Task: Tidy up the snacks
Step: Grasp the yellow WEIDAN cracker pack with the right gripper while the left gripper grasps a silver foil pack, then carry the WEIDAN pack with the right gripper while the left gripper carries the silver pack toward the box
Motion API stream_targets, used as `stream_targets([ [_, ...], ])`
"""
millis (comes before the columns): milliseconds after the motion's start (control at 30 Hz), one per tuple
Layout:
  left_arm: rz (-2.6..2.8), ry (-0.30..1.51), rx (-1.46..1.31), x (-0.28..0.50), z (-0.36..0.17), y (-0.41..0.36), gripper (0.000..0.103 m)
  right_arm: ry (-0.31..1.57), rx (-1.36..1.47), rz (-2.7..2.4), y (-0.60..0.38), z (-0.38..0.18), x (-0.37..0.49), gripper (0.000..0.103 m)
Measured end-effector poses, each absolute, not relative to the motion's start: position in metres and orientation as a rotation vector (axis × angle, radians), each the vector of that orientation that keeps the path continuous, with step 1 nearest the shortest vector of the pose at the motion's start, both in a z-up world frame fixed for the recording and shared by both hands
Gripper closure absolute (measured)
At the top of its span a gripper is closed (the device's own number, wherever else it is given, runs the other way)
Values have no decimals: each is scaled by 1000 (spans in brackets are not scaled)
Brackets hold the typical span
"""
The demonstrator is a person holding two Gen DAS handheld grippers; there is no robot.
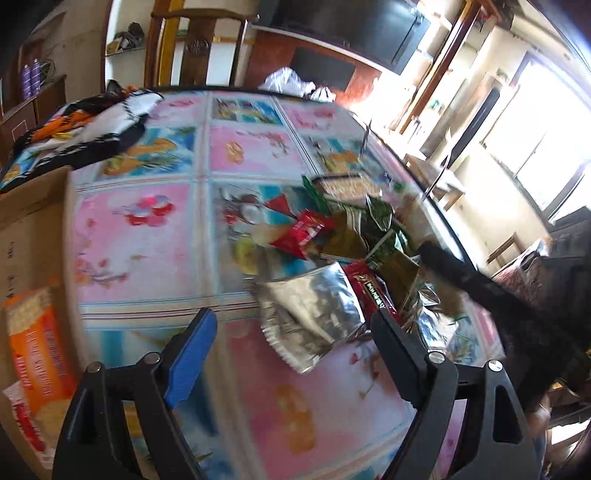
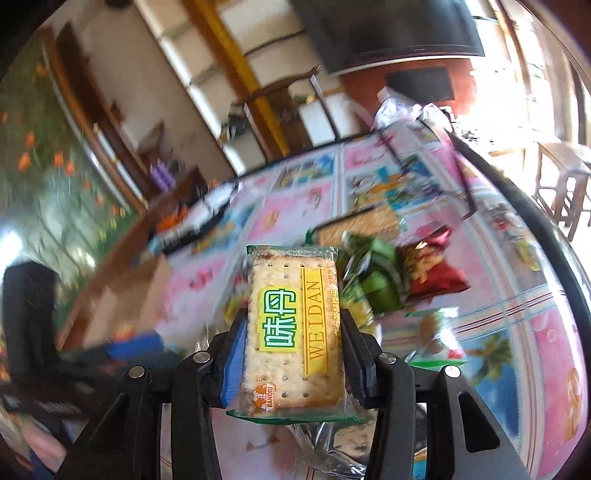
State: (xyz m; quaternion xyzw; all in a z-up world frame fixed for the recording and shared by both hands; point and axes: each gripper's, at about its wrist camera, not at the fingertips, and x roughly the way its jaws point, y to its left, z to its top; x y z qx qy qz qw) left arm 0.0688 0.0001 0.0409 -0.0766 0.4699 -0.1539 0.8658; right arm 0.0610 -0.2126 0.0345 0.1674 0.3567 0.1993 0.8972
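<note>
Two grippers | left gripper (image 1: 291,325) spread wide, holding nothing, above table (image 1: 155,236) | cardboard box (image 1: 29,236) at table's left edge | snack pile (image 1: 343,254) ahead | right gripper (image 2: 293,321) clamped on cracker packet (image 2: 293,332), lifted above table.

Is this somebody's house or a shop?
Probably a home's living or dining room. A dark television sits on a wooden cabinet, a wooden chair stands behind the table with its flowery cloth, and shelves line the wall.
</note>
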Motion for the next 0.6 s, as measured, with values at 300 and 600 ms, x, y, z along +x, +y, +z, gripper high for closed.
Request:
stream_targets([
  [300,-199,1008,27,92,8,-49,18,677,435,351,-232,45,58,54],
  [600,-216,936,19,77,12,-29,33,689,408,387,-221,44,56,53],
])
